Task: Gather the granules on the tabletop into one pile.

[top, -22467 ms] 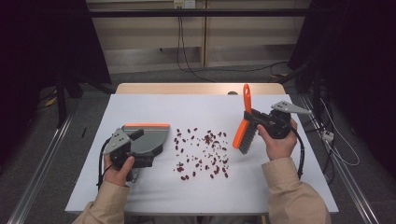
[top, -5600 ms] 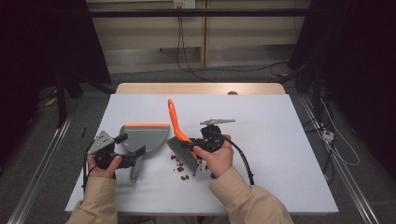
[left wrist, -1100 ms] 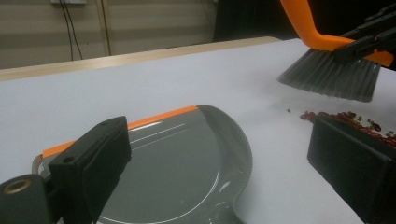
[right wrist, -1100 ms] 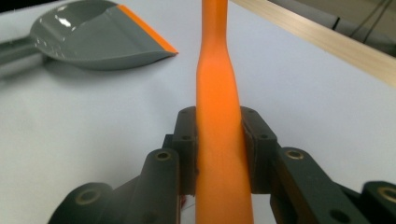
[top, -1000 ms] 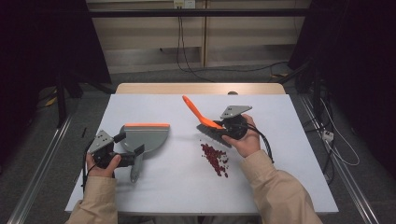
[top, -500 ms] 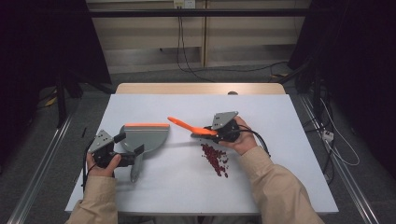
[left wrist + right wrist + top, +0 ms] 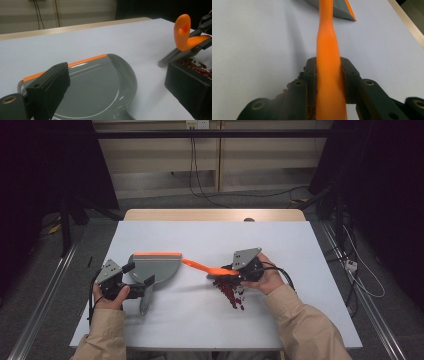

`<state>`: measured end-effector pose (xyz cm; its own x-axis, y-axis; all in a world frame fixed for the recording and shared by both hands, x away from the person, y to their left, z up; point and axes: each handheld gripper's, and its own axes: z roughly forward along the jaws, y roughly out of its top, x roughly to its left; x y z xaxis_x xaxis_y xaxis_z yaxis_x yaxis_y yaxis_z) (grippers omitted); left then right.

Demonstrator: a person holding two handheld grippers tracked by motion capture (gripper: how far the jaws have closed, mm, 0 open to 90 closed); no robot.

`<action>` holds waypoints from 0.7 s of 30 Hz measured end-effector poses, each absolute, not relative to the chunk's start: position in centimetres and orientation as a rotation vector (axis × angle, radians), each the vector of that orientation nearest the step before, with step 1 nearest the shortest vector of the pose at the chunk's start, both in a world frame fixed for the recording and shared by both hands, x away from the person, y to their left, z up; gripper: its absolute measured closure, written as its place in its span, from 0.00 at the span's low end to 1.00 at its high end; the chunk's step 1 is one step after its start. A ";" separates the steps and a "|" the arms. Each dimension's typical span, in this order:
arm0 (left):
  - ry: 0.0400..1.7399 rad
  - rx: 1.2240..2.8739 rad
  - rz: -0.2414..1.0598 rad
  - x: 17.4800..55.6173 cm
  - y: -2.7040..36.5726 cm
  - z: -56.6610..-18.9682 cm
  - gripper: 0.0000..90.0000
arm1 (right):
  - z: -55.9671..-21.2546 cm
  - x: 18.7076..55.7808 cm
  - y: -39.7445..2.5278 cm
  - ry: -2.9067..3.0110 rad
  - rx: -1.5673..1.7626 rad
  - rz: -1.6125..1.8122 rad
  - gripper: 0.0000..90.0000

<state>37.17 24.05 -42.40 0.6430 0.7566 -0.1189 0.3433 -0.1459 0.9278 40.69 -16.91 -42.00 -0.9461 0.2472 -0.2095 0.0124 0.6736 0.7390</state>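
Right gripper view: fingers clamp the orange brush over red beans.

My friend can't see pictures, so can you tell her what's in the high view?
A person at a white table sweeps a pile of small dark red bits with an orange-handled brush clamped in the right gripper. The left gripper holds a grey dustpan with an orange edge, set apart from the pile.
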 end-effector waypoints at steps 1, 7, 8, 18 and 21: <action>0.893 1.747 0.462 37.2 24.0 -42.4 0.06 | -41.9 40.6 -16.9 2.592 0.202 1.144 0.79; 0.890 1.750 0.465 37.2 24.1 -42.4 0.06 | -41.5 40.5 -16.9 2.573 0.223 1.177 0.79; 0.891 1.748 0.463 37.2 24.1 -42.4 0.06 | -41.4 40.4 -16.9 2.571 0.233 1.174 0.79; 0.890 1.751 0.461 37.2 24.0 -42.4 0.06 | -40.2 40.3 -17.9 2.547 0.360 1.307 0.79; 0.891 1.750 0.461 37.2 23.9 -42.4 0.06 | -40.0 40.1 -17.9 2.571 0.390 1.338 0.79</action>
